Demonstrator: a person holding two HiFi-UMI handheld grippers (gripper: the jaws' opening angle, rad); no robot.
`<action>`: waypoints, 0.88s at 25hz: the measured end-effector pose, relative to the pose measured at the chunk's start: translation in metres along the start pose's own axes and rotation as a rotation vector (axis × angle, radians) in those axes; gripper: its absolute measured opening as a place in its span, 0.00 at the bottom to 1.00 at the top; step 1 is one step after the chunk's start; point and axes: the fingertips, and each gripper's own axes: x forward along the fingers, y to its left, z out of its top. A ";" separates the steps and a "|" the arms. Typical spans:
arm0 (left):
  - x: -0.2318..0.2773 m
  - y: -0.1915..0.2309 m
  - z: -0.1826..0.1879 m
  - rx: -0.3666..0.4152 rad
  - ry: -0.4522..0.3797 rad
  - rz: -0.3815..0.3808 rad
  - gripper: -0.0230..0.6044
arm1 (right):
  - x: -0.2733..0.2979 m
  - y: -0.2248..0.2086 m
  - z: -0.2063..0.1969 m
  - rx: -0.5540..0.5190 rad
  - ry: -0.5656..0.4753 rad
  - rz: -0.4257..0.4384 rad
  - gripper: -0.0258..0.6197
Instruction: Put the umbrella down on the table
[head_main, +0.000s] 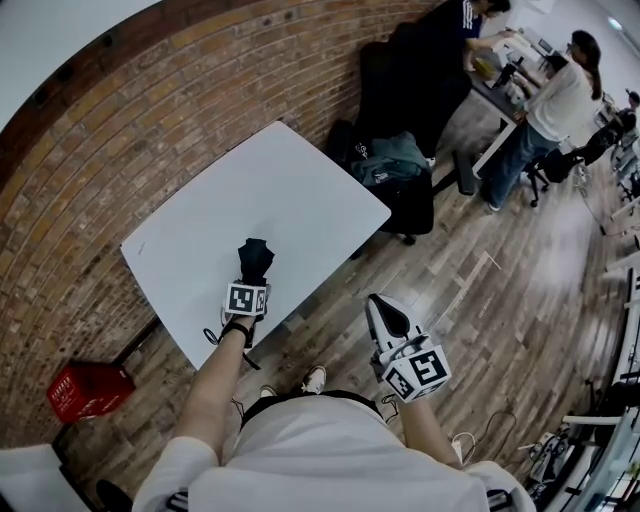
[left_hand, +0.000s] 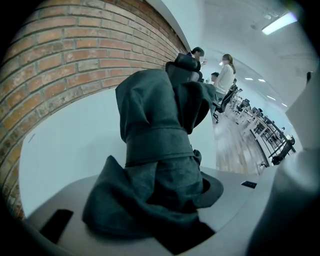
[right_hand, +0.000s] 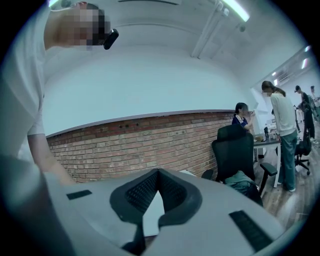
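Two grippers, one in each of my hands.

Item 1, left gripper (head_main: 250, 283): its jaws are clamped on the umbrella (head_main: 256, 257), with dark cloth bunched between them. It angles downward over the near part of the table (head_main: 262, 180), close to the near edge.

Item 2, umbrella: dark, folded short, with its strap (left_hand: 157, 145) wrapped round the middle. It sticks out past my left jaws toward the far side. I cannot tell whether its tip touches the tabletop.

Item 3, right gripper (head_main: 384, 311): the jaw tips are pressed together and nothing is between them. It sits to the right of the table, over the wooden floor (head_main: 500, 300) and well apart from the umbrella.

Item 4, table: white, rectangular, and set against the brick wall (head_main: 150, 110) on the left.

Item 5, surroundings: a red crate (head_main: 88, 390) on the floor near the left; a black office chair (head_main: 405, 195) at the table's far right corner with a green bundle (head_main: 388, 158) on it; several people at a desk at the far right.
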 end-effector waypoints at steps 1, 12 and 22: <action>0.001 0.001 0.000 0.002 0.000 0.001 0.40 | 0.000 -0.001 0.000 -0.001 0.001 -0.001 0.07; 0.011 0.023 -0.003 0.043 0.050 0.048 0.41 | -0.003 -0.004 -0.004 -0.005 0.015 -0.003 0.07; 0.017 0.019 -0.008 0.022 0.070 0.036 0.42 | -0.006 -0.010 -0.006 0.003 0.018 -0.014 0.07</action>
